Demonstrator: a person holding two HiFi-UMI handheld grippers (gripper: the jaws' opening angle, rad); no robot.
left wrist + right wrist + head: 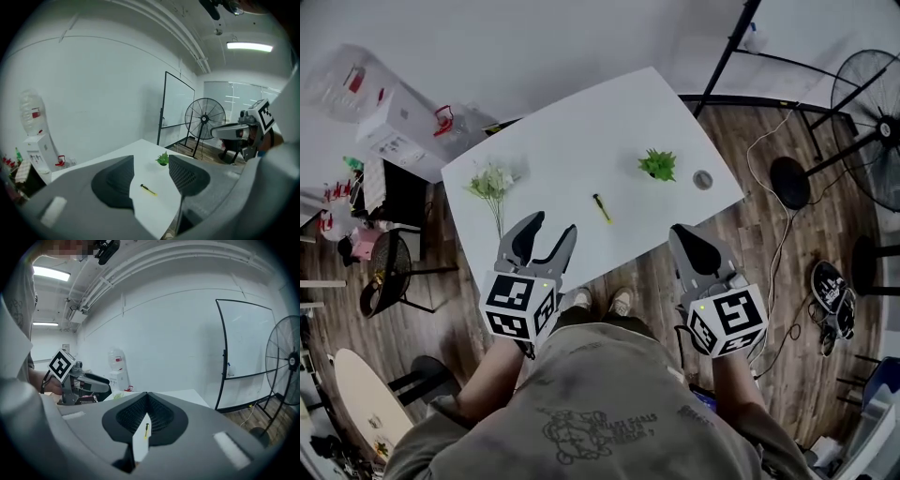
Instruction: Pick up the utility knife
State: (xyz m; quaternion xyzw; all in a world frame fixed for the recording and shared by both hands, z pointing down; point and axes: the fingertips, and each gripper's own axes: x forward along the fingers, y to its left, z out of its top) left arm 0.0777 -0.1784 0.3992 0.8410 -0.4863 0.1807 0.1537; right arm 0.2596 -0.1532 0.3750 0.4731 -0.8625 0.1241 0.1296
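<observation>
A thin yellow and black utility knife (602,208) lies near the middle of the white table (572,141). It shows also in the left gripper view as the knife (148,189), and through the narrow slit in the right gripper view as the knife (146,430). My left gripper (551,229) is open, held at the table's near edge, short of the knife. My right gripper (684,232) is shut with nothing in it, its tips meeting just off the near edge, to the knife's right.
On the table stand a small green plant (657,165), a bunch of pale flowers (492,184) and a small round grey thing (702,179). A fan (874,127) and whiteboard stand (727,56) are to the right, a water dispenser (389,127) and a chair (389,272) to the left.
</observation>
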